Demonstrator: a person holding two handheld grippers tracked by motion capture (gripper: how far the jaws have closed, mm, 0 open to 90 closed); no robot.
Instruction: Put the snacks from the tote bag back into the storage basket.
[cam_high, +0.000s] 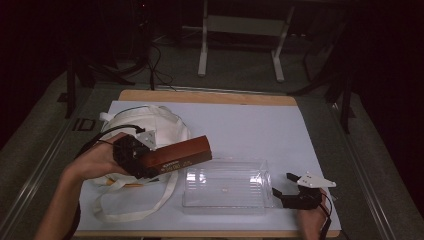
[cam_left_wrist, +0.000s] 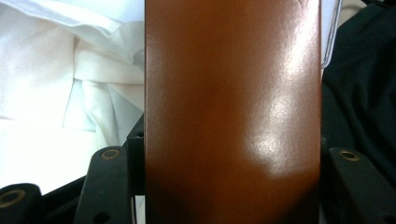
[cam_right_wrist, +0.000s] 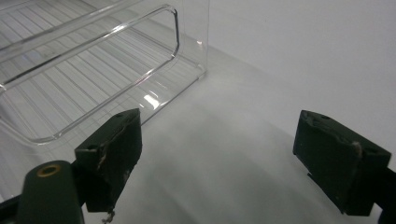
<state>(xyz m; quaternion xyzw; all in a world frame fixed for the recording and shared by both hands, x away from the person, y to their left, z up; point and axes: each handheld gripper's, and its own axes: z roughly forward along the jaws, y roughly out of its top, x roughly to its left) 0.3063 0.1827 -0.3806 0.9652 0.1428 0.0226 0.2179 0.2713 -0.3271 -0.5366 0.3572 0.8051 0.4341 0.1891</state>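
brown box (cam_high: 181, 154) clamped in left gripper (cam_high: 134, 156) over clear bin (cam_high: 226, 185) edge, right gripper (cam_high: 291, 186) apart beside it

Your left forearm comes in from the lower left, and your left gripper (cam_high: 150, 161) points right with its jaws clamped on the long brown box (cam_high: 177, 154). Your right gripper (cam_high: 286, 184) sits low at the right, pointing left, its black jaws spread wide with nothing between them
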